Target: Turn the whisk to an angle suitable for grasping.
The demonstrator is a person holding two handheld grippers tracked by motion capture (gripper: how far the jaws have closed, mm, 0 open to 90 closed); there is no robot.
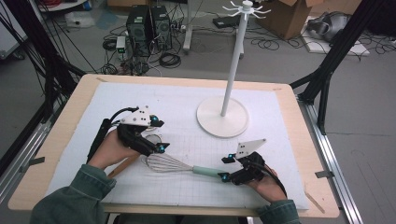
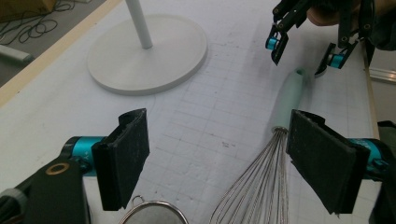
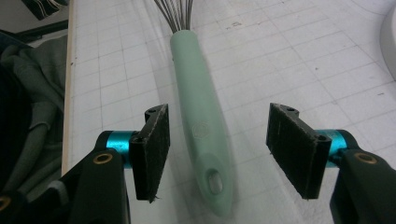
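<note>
A whisk with a mint-green handle [image 1: 205, 171] and steel wires [image 1: 163, 163] lies flat on the white gridded mat [image 1: 187, 100]. My right gripper [image 1: 226, 167] stands open at the handle's end. In the right gripper view the handle [image 3: 201, 121] runs between the pads [image 3: 152, 149] without touching either, hang hole nearest the camera. My left gripper [image 1: 158, 134] is open over the mat just beyond the wire end. In the left gripper view the wires [image 2: 261, 186] lie near the right-hand pad [image 2: 322, 158], the handle [image 2: 289, 100] points away, and the right gripper [image 2: 303, 44] sits farther off.
A white stand with a round base [image 1: 222, 117], a tall pole and hooks at its top [image 1: 246, 9] rises at the mat's far middle. A small mesh strainer [image 2: 154, 214] with a wooden handle [image 1: 123, 166] lies under my left hand. Cables and boxes cover the floor beyond.
</note>
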